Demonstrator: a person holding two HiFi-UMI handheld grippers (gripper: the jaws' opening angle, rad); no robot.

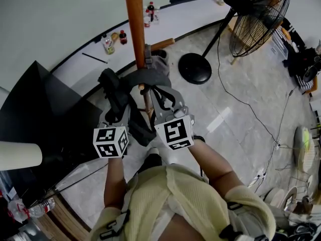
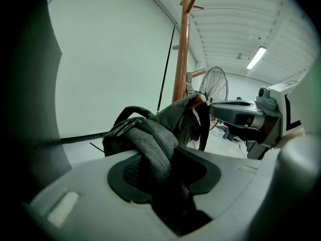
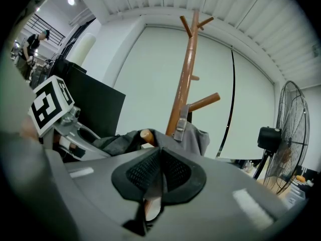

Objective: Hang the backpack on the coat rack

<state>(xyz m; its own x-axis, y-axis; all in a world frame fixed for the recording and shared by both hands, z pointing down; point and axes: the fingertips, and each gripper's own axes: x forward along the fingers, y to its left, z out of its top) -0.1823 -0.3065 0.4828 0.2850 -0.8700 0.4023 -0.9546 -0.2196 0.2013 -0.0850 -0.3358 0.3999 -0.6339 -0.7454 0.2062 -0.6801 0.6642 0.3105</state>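
As both claws crowd in at the wooden coat rack (image 1: 134, 24), the grey backpack (image 1: 150, 77) is draped against its pole, bunched up around the lower pegs and well clear of the tiled floor (image 1: 235, 109). Look at the left gripper (image 2: 163, 172): jaws about half apart and clamped on a thick padded shoulder strap (image 2: 153, 142), which fills the gap between the pads and bulges up over them, buckle showing on top. Over to the right gripper (image 3: 158, 170), whose pads are pressed nearly together in a narrow pinch, with a thin fold of the backpack's fabric running right down into where they meet. Just past those tips, a rounded wooden peg (image 3: 147, 135) pokes out of the cloth, fabric lying over it on both sides. A webbing strap with a clip sits flat against the pole above. Off to the right, a standing fan (image 1: 258, 14) stands apart from the rack.
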